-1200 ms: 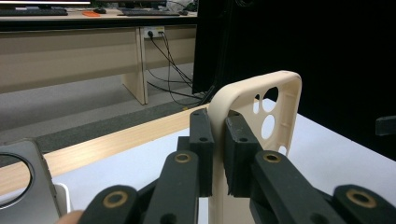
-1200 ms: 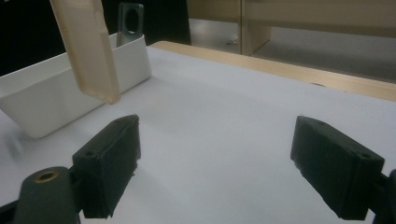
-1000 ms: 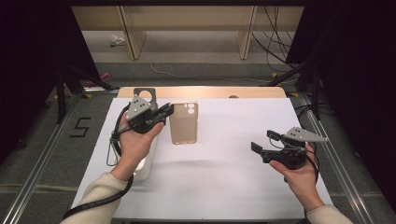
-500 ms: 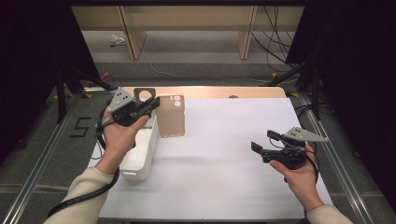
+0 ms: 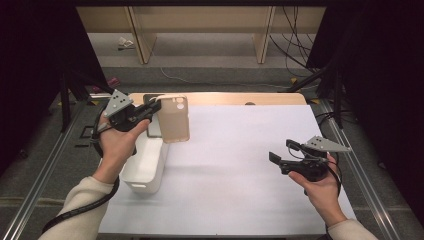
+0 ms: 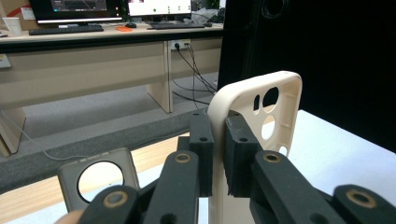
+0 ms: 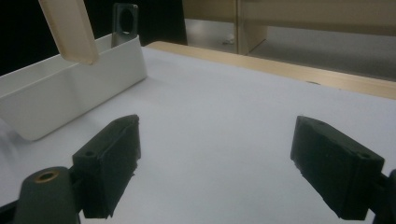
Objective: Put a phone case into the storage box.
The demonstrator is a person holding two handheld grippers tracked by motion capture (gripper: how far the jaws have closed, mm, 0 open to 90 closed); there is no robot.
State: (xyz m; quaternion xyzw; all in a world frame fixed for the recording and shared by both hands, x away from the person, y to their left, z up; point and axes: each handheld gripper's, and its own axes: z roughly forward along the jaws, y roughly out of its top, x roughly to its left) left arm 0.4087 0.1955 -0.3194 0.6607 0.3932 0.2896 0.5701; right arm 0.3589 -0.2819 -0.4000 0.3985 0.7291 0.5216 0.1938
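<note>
Right now your left gripper (image 5: 150,111) is clamped on the edge of the beige case (image 5: 174,120), holding it upright in the air above the white bin's (image 5: 150,165) far end. Beyond the bin, a grey case (image 6: 99,176) lies by the table's (image 5: 240,165) wooden far edge. Your right gripper (image 5: 281,156) waits well right of the bin, jaws wide, with bare white tabletop between.

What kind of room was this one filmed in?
Likely an office or lab with a recording rig: wooden desks carrying computer monitors and a keyboard, loose cables on grey carpet, and a white-covered work table hemmed by black curtains.
</note>
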